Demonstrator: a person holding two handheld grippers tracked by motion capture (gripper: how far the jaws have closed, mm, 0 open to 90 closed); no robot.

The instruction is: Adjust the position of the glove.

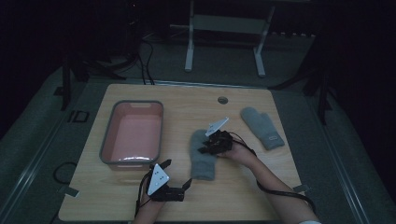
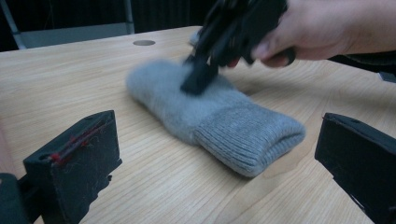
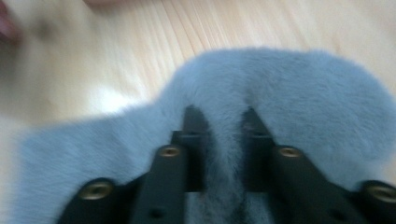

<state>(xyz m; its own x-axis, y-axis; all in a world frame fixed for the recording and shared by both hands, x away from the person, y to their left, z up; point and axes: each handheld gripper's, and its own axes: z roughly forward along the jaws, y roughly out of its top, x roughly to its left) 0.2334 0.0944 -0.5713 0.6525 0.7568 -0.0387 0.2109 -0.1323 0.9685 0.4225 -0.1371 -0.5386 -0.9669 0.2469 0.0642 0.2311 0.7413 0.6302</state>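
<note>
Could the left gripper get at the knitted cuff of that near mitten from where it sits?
Probably yes: the left gripper has open jaws facing the cuff across bare table; the right gripper works farther up the near mitten.

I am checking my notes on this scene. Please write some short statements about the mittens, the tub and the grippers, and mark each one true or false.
1. The right gripper is down on the near grey mitten. True.
2. The pink tub holds a mitten. False: it holds nothing.
3. The left gripper grips the near mitten. False: its jaws are open, short of the cuff.
4. The far grey mitten lies apart on the table. True.
</note>
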